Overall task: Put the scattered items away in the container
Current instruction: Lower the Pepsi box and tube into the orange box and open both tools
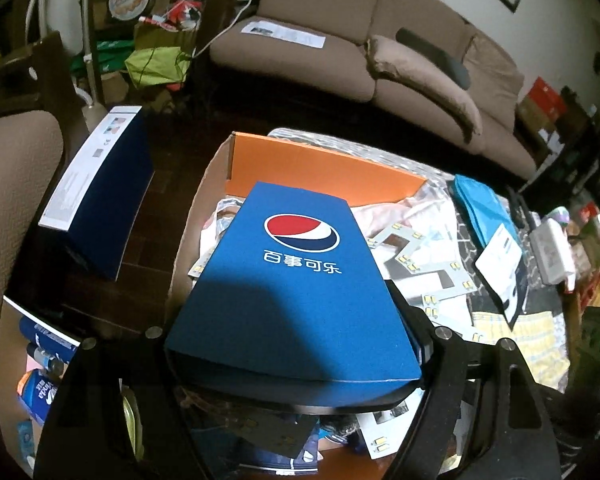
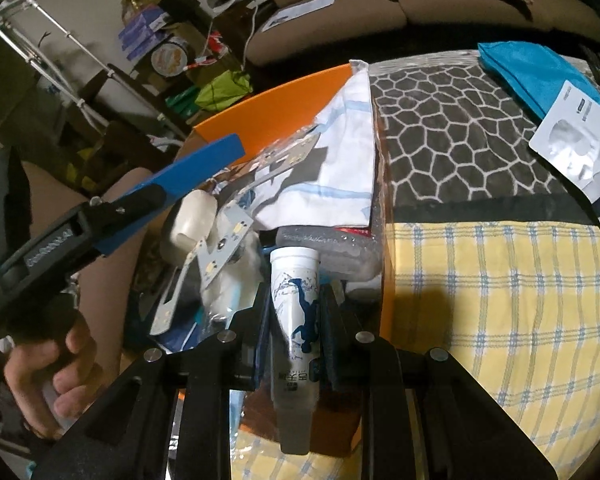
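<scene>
Blue Pepsi box (image 1: pixel 296 280): stiff, light, pinched across its width by left claw (image 1: pixel 292 344); slick tube (image 2: pixel 296 304) pinched mid-body by right claw (image 2: pixel 294 320), above orange container (image 2: pixel 268 120).

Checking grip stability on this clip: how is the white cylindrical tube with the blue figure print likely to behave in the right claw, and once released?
The white cylindrical tube looks rigid, so it probably keeps its shape under the right claw. Its smooth, round wall could slip or pivot between the pads. Released onto the clutter in the orange box, it would likely roll or settle into a gap.

Both grippers (image 1: pixel 296 344) (image 2: pixel 296 312) angled down, clamped.
</scene>
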The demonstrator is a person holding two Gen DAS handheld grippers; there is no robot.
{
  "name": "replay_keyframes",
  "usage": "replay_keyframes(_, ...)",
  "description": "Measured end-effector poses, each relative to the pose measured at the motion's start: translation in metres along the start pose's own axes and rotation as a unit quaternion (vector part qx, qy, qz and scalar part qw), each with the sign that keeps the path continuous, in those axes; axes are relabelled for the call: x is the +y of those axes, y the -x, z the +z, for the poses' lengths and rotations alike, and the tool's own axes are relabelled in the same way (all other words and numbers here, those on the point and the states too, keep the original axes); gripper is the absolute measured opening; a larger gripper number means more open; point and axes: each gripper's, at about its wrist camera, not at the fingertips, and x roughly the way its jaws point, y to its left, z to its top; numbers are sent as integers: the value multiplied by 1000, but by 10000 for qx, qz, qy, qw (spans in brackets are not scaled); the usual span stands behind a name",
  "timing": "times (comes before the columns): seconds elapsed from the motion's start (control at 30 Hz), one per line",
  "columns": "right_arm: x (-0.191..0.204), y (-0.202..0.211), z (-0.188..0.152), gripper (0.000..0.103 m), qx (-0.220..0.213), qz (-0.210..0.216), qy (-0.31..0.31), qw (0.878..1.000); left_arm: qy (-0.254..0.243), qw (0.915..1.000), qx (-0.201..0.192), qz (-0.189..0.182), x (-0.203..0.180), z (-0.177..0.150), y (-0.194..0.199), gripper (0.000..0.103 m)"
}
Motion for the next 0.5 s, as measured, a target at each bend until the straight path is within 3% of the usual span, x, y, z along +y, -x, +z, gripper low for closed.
replay_keyframes(0.1, 3, 3, -2, 25, 33, -87, 53, 9999, 127, 9997, 224, -10, 2, 1, -1, 80)
replay_keyframes(0.13, 4, 7, -3, 26, 22, -125, 89, 9999, 181, 9993, 318, 0, 2, 2, 0, 87)
replay_keyframes(0.2, 7, 15, -3, 43, 0, -124, 172, 9998, 259, 9988, 417, -44, 1, 1, 7, 94)
replay_keyframes(0.23, 8, 21, -3, 59, -31, -113, 234, 9997, 250, 9987, 445, -50, -1, -1, 12, 95)
replay_keyframes(0.37, 10, 48, -7, 61, -204, -348, 585, 9975, 264, 9985, 470, 102, -10, -12, 44, 101)
replay_keyframes(0.5, 3, 75, -13, 61, -383, -446, 542, 9968, 135, 9995, 302, -11, -23, -26, 71, 101)
